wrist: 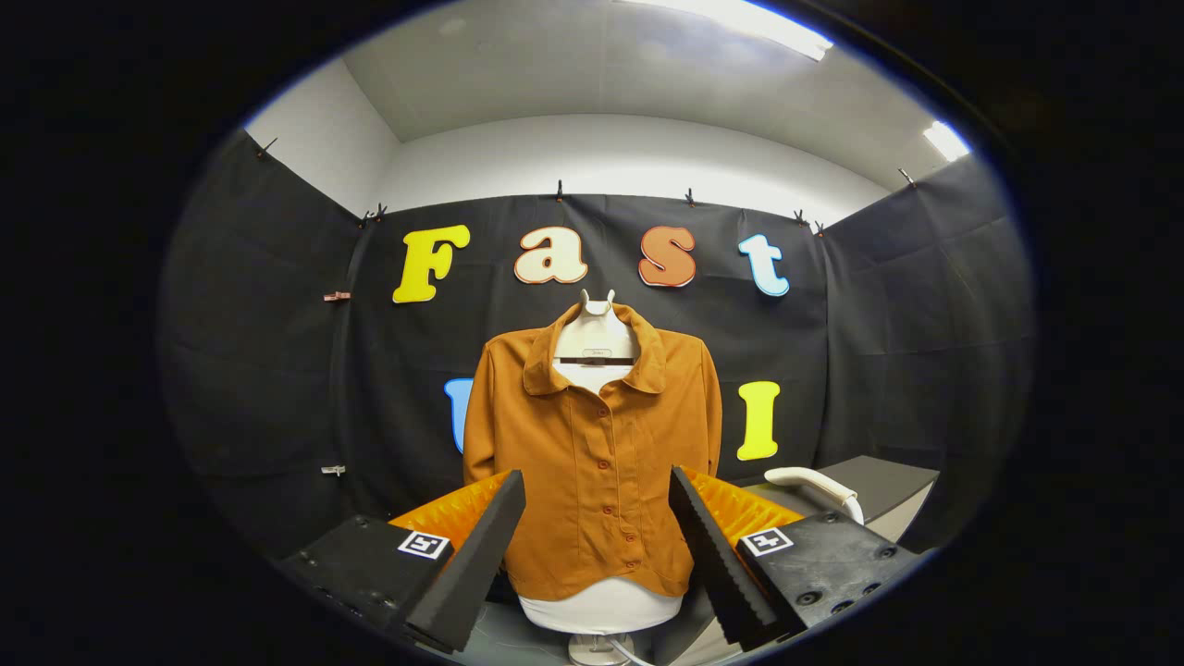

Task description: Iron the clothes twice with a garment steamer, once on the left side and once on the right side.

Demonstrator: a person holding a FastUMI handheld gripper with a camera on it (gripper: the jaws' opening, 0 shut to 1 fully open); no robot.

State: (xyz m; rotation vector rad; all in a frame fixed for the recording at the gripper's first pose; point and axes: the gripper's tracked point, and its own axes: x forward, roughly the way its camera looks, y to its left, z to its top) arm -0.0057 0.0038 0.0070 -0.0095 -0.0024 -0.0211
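Observation:
A rust-orange button-up shirt (597, 444) hangs on a white torso form (601, 610) straight ahead, beyond my fingers. The shirt is buttoned down the front and its collar stands open around the white neck. My gripper (597, 546) is open, its two fingers spread wide to either side of the shirt's lower half, with nothing between them. A white curved handle, apparently the garment steamer (814, 486), lies on a grey surface to the right, just beyond the right finger.
The grey surface (879, 476) carrying the steamer stands at the right, against the black cloth wall. The torso form rests on a round white base (601, 647) low between the fingers. Black cloth walls close the booth on three sides.

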